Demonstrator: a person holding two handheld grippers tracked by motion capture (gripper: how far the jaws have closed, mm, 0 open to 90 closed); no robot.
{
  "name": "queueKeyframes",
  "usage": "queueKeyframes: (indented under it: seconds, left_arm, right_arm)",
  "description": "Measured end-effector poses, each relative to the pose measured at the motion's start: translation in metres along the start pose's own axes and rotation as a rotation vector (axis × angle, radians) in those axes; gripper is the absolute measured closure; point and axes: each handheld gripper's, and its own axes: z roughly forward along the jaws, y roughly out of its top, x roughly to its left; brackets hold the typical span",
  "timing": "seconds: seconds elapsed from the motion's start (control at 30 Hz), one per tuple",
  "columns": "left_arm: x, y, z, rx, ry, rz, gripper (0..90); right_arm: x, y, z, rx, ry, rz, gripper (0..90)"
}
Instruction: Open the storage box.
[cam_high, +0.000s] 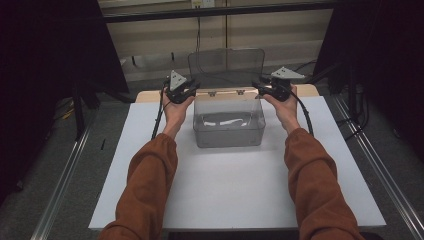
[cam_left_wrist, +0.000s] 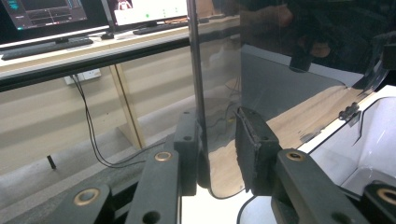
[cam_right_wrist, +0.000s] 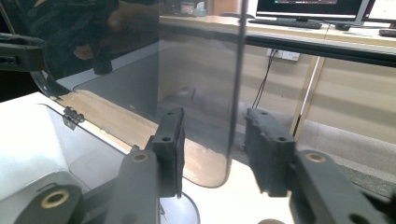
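1. Clear box (cam_high: 229, 121) sits mid-tabletop (cam_high: 235, 190), toward the far side, between the two forearms.
2. Its lid (cam_high: 226, 61) is hinged at the back edge and stands upright, open.
3. Left hand-held gripper (cam_high: 187, 91) is at the lid's left edge, near the box's rear left corner.
4. In the left gripper view the lid's (cam_left_wrist: 280, 70) edge runs between the jaws; the left pad looks to be touching it, the right pad (cam_left_wrist: 252, 144) stands a little off the pane. Jaws are drawn in about as far as they go, so clenched, but a firm grip on the lid can't be told.
5. Right hand-held gripper (cam_high: 260, 89) is at the lid's right edge, near the box's rear right corner.
6. In the right gripper view the lid (cam_right_wrist: 196, 93) edge stands between the jaws with a gap on both sides; the pads (cam_right_wrist: 173, 140) don't press it. Released.
7. Hinges (cam_high: 226, 92) show along the box's back rim; one hinge (cam_right_wrist: 70, 115) shows in the right gripper view.
8. Box interior shows pale glare on the bottom; contents can't be told.
9. Monitors (cam_left_wrist: 46, 14) and a keyboard sit on a desk behind the lid.
10. Both sleeves (cam_high: 150, 180) are rust brown.
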Motion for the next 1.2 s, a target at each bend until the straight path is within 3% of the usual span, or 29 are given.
queueKeyframes:
  seconds: [0.27, 0.67, 0.77, 0.9, 1.0, 1.2]
  left_arm:
    - [0.001, -0.006, 0.005, 0.026, -0.006, -0.003, 67.5]
    - [0.001, -0.005, 0.009, 0.051, -0.014, -0.008, 67.4]
    - [0.001, -0.005, 0.01, 0.047, -0.016, -0.036, 67.2]
    - [0.003, -0.002, 0.012, 0.075, -0.018, -0.055, 66.9]
    - [0.004, 0.001, 0.014, 0.097, -0.023, -0.094, 65.9]
    - [0.006, 0.0, 0.018, 0.12, -0.031, -0.105, 62.9]
  right_arm:
    - [0.001, -0.001, 0.003, 0.0, 0.003, -0.005, 68.7]
    - [-0.001, -0.005, 0.006, 0.026, -0.003, -0.017, 70.0]
    - [-0.001, -0.005, 0.007, 0.026, -0.003, -0.016, 69.9]
    - [-0.001, -0.004, 0.009, 0.038, -0.004, -0.014, 69.5]
    - [-0.002, -0.001, 0.012, 0.055, -0.009, -0.004, 67.8]
    - [-0.004, -0.002, 0.015, 0.059, -0.004, 0.014, 68.1]
